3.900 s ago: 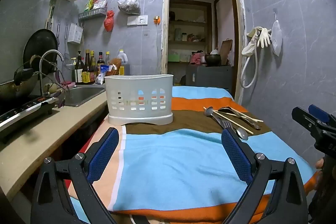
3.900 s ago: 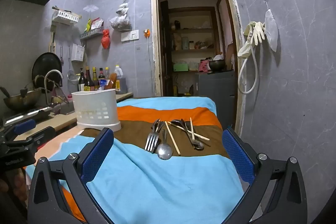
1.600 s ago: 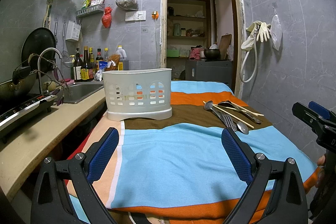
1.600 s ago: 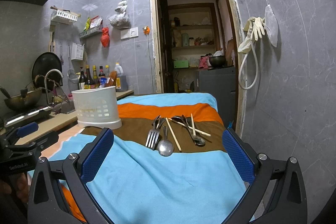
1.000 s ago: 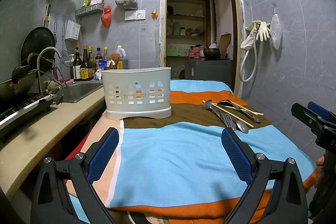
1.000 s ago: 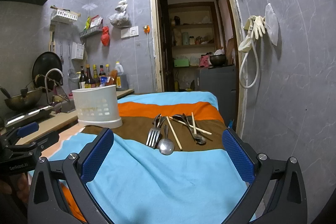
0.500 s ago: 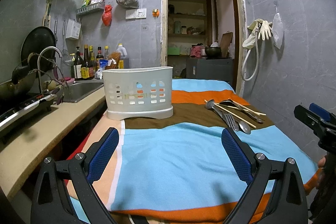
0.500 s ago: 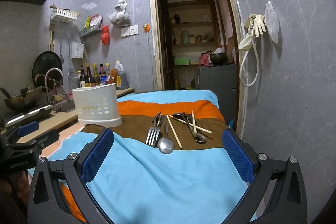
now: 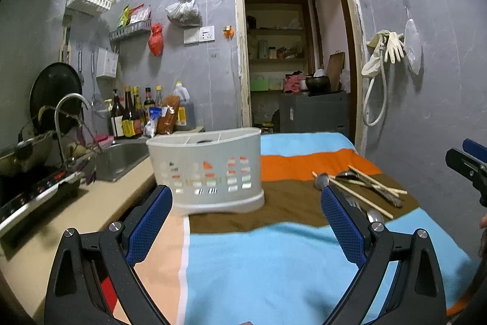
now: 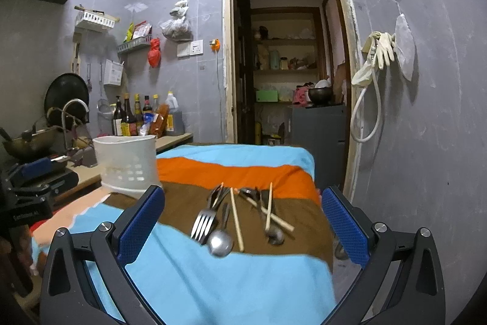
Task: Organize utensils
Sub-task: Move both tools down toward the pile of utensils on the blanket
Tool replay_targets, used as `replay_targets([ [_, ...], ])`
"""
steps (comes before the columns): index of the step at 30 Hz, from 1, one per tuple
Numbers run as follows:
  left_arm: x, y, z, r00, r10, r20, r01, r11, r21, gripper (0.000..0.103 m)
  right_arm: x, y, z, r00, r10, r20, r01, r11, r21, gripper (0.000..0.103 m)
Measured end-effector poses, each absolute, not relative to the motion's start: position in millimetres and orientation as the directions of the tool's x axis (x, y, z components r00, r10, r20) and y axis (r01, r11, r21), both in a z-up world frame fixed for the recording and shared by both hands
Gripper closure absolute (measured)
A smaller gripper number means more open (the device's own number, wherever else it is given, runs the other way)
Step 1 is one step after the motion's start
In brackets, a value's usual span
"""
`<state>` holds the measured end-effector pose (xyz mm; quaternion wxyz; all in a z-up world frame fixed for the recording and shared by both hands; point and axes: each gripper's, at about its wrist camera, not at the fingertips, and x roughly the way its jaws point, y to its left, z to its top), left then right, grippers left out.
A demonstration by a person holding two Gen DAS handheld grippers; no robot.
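Note:
A white slotted utensil caddy [image 9: 210, 169] stands on the brown stripe of the striped cloth [image 9: 268, 258], at the table's left; it also shows in the right wrist view [image 10: 127, 163]. To its right lies a loose pile of utensils: a fork [image 10: 204, 222], spoons [image 10: 219, 239] and wooden chopsticks [image 10: 236, 218], seen from the left as well [image 9: 362, 188]. My left gripper [image 9: 246, 218] is open and empty, just short of the caddy. My right gripper [image 10: 240, 221] is open and empty, just short of the utensil pile.
A counter with a steel sink [image 9: 118, 154], tap, stove and wok [image 9: 21, 151] runs along the left, with bottles [image 9: 134, 114] at the back. An open doorway [image 9: 292, 57] lies behind the table. The right wall [image 10: 426, 111] is close to the table's right edge.
Both grippers have moved forward over the cloth: the caddy and the utensil pile appear larger and nearer. Both stay open and empty.

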<state>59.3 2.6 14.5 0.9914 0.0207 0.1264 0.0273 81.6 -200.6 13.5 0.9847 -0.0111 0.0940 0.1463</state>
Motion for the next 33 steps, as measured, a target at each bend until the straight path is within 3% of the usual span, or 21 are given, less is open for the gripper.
replay_targets([
  [10, 116.5, -12.9, 43.6, 0.96, 0.027, -0.279, -0.01, 0.998, 0.065, 0.007, 144.9, -219.3, 62.8, 0.919, 0.336, -0.206, -0.345, 0.939, -0.006, 0.0],
  [18, 164.3, -32.3, 51.5, 0.949, 0.003, -0.314, 0.024, 0.996, 0.084, 0.007, 194.7, -227.4, 70.0, 0.914, 0.316, -0.255, -0.34, 0.938, -0.058, 0.0],
  [27, 212.7, -45.1, 33.4, 0.921, -0.062, -0.386, 0.097, 0.993, 0.072, 0.007, 254.2, -234.0, 47.7, 0.869, 0.325, -0.374, -0.367, 0.929, -0.045, 0.0],
  [33, 241.0, -51.1, 11.9, 0.869, -0.145, -0.473, 0.193, 0.98, 0.055, 0.007, 295.3, -238.1, 24.1, 0.793, 0.37, -0.483, -0.404, 0.914, 0.037, 0.001],
])
